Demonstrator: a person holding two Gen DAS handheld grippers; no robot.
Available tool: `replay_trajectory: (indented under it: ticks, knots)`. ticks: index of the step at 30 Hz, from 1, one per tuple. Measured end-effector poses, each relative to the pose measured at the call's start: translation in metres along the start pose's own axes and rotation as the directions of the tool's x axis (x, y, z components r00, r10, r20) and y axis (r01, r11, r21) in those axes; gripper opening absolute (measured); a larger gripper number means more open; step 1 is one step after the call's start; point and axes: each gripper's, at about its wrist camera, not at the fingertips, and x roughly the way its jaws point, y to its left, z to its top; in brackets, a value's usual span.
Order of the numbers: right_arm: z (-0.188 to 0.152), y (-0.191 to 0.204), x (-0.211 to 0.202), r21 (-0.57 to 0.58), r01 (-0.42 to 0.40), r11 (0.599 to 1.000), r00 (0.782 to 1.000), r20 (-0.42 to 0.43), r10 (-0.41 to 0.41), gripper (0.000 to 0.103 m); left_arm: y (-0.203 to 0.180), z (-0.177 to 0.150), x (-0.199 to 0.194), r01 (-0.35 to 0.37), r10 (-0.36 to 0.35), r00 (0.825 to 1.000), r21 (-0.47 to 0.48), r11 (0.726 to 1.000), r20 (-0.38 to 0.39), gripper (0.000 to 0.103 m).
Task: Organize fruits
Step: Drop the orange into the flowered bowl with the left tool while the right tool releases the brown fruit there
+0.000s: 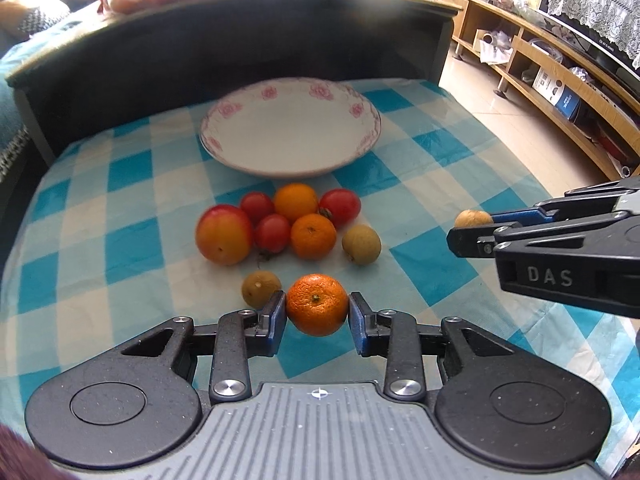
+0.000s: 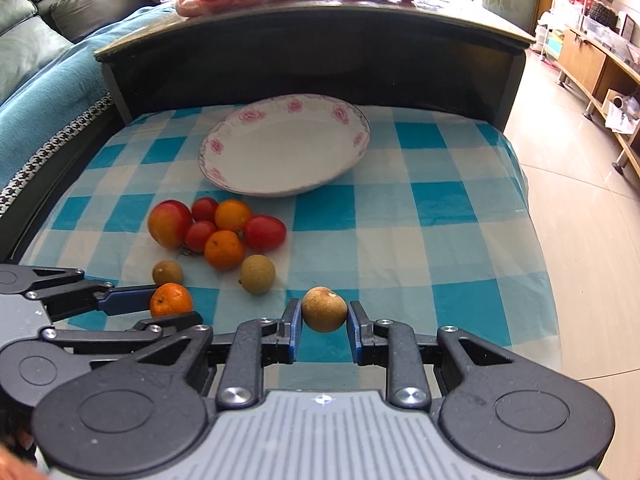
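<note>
My left gripper (image 1: 317,306) is shut on a small mandarin (image 1: 317,304), held just above the checked cloth; the same mandarin (image 2: 171,300) shows at the left of the right wrist view. My right gripper (image 2: 324,312) is shut on a brown longan (image 2: 324,309), and that longan (image 1: 473,218) shows at the right of the left wrist view. A white plate with pink flowers (image 1: 292,162) stands bare at the back. In front of it lies a cluster of fruit: a peach (image 1: 223,234), tomatoes (image 1: 272,232), oranges (image 1: 313,236) and two longans (image 1: 361,244).
The blue and white checked cloth (image 1: 432,148) covers a low table. A dark raised shelf (image 1: 240,52) with more fruit on top walls the back. The table's right edge drops to a tiled floor (image 2: 580,220). A sofa (image 2: 40,80) lies to the left.
</note>
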Motion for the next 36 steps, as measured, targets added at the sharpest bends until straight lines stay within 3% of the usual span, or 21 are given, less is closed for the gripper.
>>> replay_trajectory:
  ticks: [11, 23, 36]
  knots:
    - [0.021, 0.014, -0.009, 0.001, 0.019, 1.000, 1.000, 0.020, -0.019, 0.027, 0.016, 0.026, -0.007, -0.003, 0.002, 0.999, 0.021, 1.000, 0.043, 0.041]
    - [0.072, 0.021, 0.028, -0.001, 0.016, 1.000, 1.000, 0.002, -0.016, 0.027, 0.038, 0.079, 0.022, -0.003, 0.003, 0.997, 0.009, 1.000, 0.081, 0.041]
    - [0.107, 0.017, 0.069, -0.013, 0.001, 1.000, 1.000, 0.001, -0.001, 0.027, 0.046, 0.099, 0.059, -0.039, 0.037, 0.997, 0.037, 0.999, 0.063, 0.038]
